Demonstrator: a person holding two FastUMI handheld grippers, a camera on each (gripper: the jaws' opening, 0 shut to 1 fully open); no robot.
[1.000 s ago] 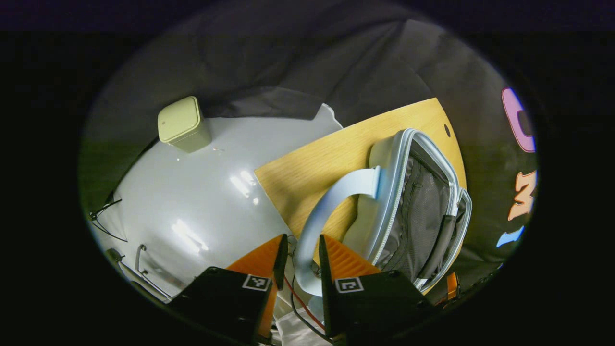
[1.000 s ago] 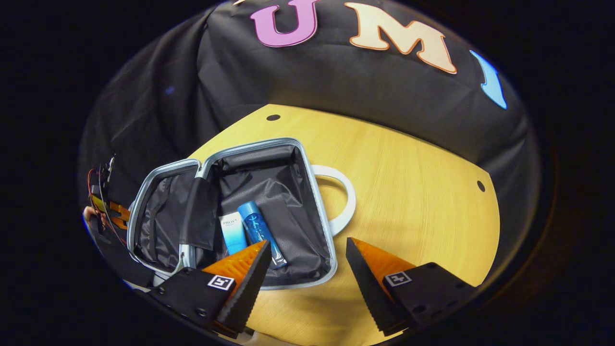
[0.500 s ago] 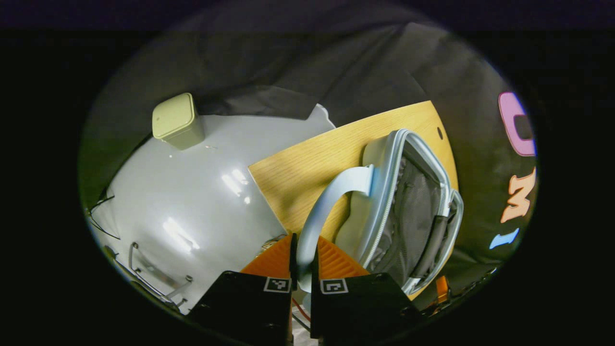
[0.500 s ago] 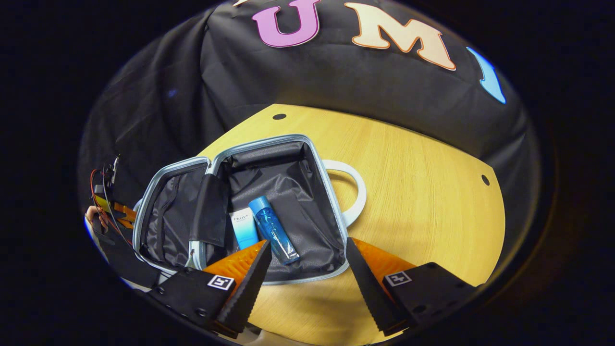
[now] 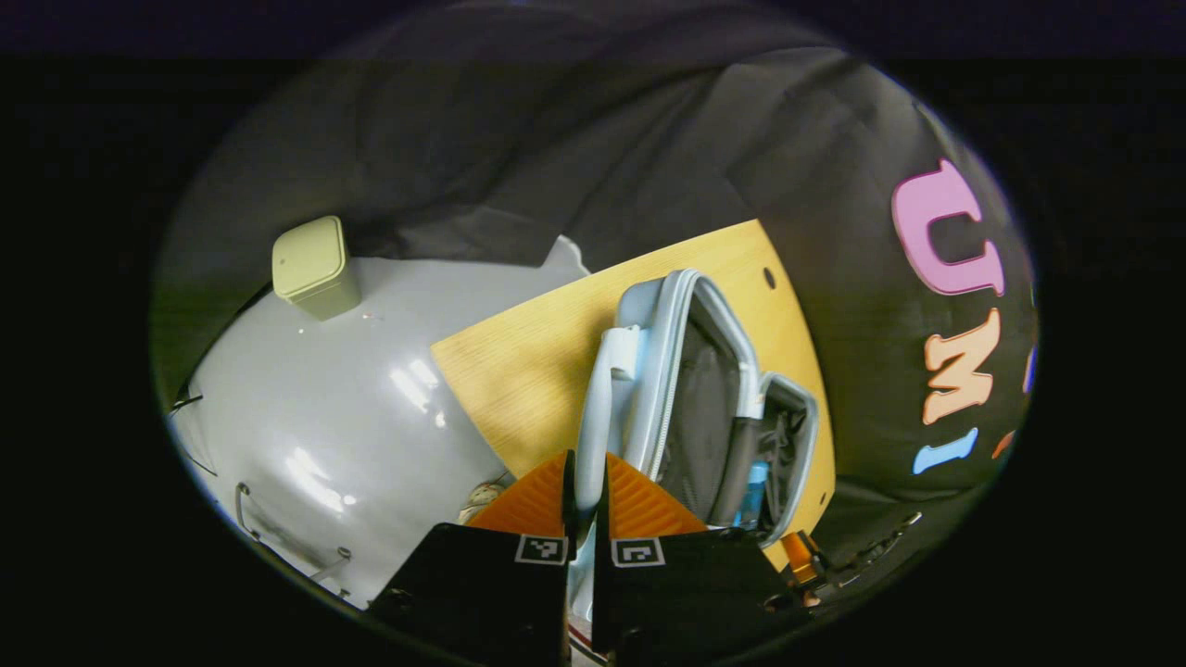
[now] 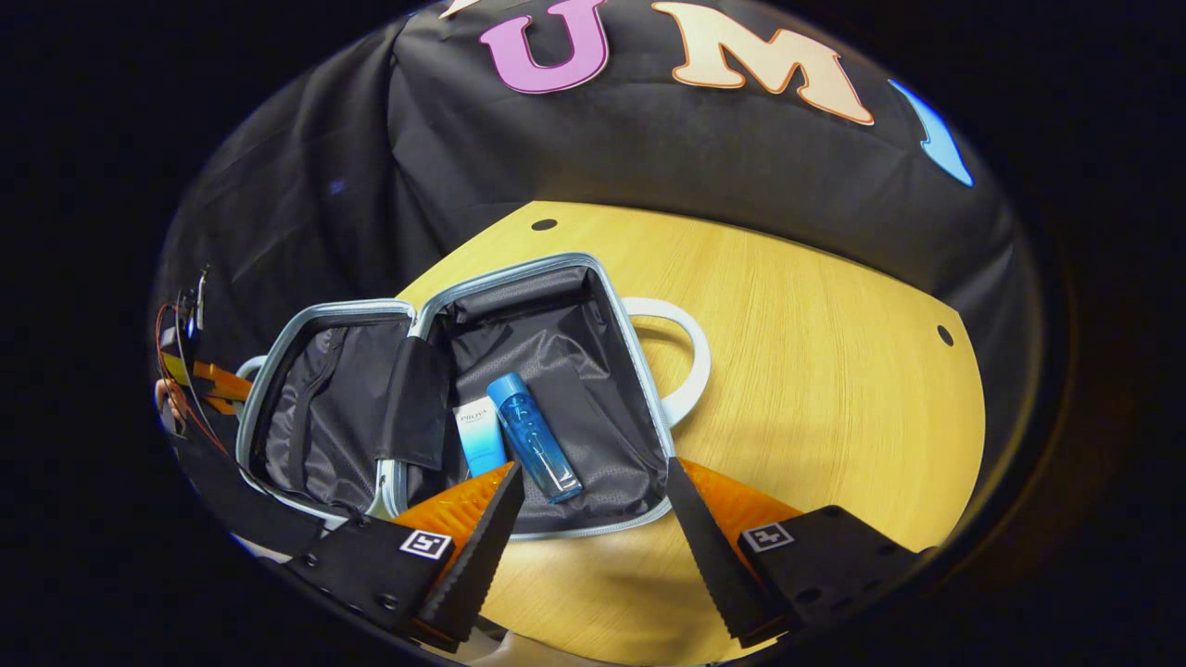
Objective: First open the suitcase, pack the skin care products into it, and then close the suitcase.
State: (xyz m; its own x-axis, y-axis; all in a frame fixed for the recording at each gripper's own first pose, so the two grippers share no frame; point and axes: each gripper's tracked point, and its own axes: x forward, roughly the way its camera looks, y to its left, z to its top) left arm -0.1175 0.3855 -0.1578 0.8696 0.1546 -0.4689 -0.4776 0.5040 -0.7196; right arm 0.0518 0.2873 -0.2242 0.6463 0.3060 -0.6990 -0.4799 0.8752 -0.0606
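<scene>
While the suitcase (image 6: pixel 482 408) lay open on the wooden table (image 6: pixel 815 371), its two halves spread apart and joined by a dark fabric hinge strap, the right gripper (image 6: pixel 593 519) hovered just above the near rim of the right-hand half with its fingers set wide apart and nothing between them. Inside that half, on the dark lining, a blue bottle (image 6: pixel 535 437) lay at a slant with its cap pointing toward the far wall, and a pale blue tube (image 6: pixel 481 438) lay just beside it on the left, the two touching or nearly so. A white handle (image 6: pixel 681 357) curved out from the right edge of that half and rested flat on the table. In the left gripper view the left gripper (image 5: pixel 585 505) was closed on the light blue handle (image 5: pixel 598 417) of the other half, both fingers pressing the strap between them. That lid half (image 5: pixel 690 398) stood tilted up from the table, its mesh-lined inside facing away from the left gripper, and a bit of the blue bottle showed low down past its rim. Beyond the table edge in this view was a glossy grey surface (image 5: pixel 352 389), and a small pale green bin (image 5: pixel 313 267) stood on its far part, well apart from the suitcase.
</scene>
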